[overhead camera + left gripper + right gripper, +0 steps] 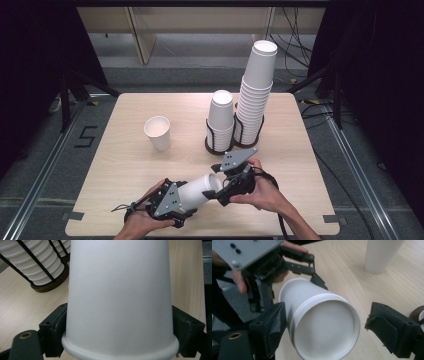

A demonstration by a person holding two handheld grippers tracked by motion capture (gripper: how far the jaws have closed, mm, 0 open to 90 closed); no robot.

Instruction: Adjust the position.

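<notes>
Gripping a cup (199,194) at its rim end just in front of the holder (220,145), the left gripper (172,200) holds it sideways so the right gripper (225,192), jaws wide around its base, can likely pull nested cups apart.

Even overhead light on the pale table (125,165), dark surroundings, soft shadows, slight close-up blur.

A: Your high view looks forward and down over the whole table (125,165), pretty far back.

B: And both gripper views sit super close, facing each other along the same paper cup (120,300) from opposite ends.
</notes>
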